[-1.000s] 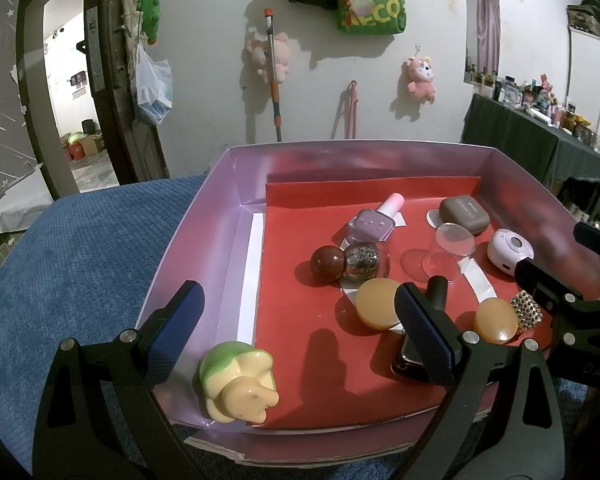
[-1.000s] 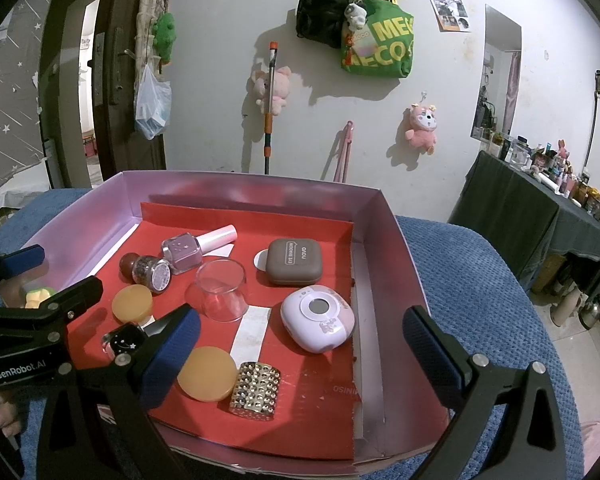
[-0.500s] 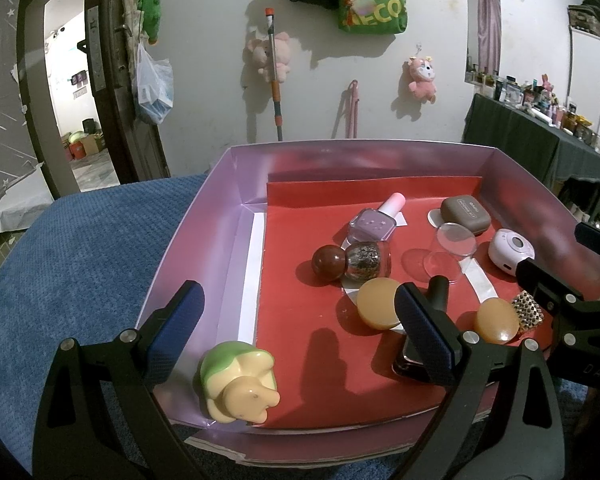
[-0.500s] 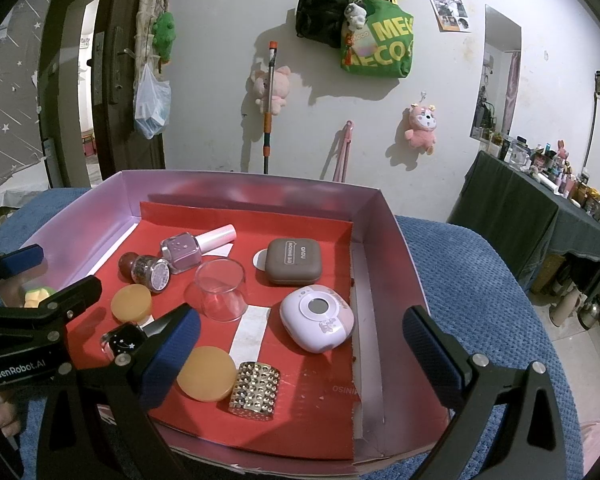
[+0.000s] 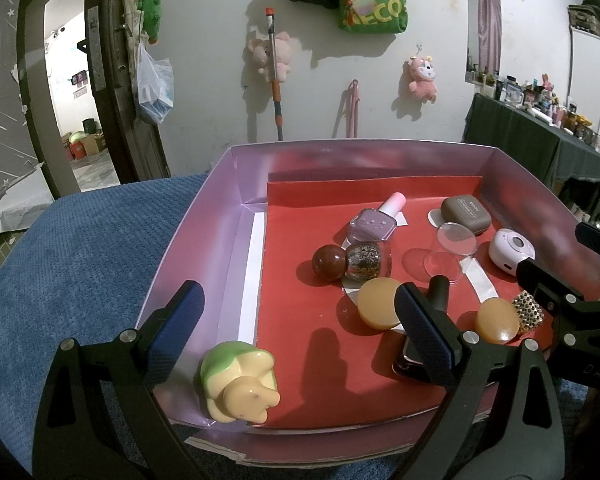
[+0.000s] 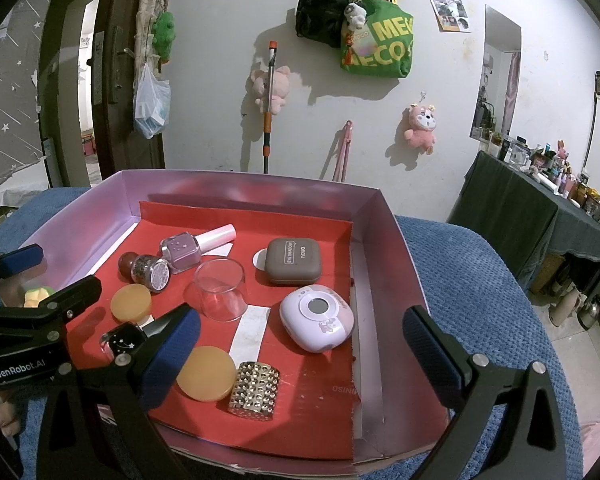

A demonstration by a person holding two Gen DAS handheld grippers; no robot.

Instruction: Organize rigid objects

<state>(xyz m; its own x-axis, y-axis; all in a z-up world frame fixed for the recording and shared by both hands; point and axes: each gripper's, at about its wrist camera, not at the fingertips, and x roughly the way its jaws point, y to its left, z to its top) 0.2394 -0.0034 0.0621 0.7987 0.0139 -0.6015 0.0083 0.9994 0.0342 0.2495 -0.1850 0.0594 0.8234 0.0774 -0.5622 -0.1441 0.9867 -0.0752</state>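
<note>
Shallow pink box (image 6: 388, 240) with a red liner sits on a blue textured cover (image 5: 72, 248); the small things lie inside it. At the near-left corner, on the bare strip beside the liner, a green-and-cream turtle toy (image 5: 238, 382) rests between the fingers of the left gripper (image 5: 296, 334), whose jaws stand wide with nothing in them. Toward the middle: a lilac nail polish bottle (image 6: 190, 249) on its side, pink cap pointing away; a glitter polish bottle (image 6: 150, 273) with a round brown cap lying just in front of it, touching or nearly so (cannot tell which). A clear plastic cup (image 6: 221, 290) lies tipped over between these and a brown eyeshadow case (image 6: 293, 261). Nearer the right wall, a lilac round gadget (image 6: 317, 323) with a small screen. Two amber discs: one (image 6: 131, 303) near the glitter bottle, the other (image 6: 206, 373) touching a gold studded cuff (image 6: 255, 387) at the front. A dark bottle with star marks (image 6: 125, 345) sits partly hidden behind a finger of the right gripper (image 6: 300, 350), likewise spread wide and empty, hovering over the front edge. Plush toys and a green bag (image 6: 378, 44) hang on the wall behind.
</note>
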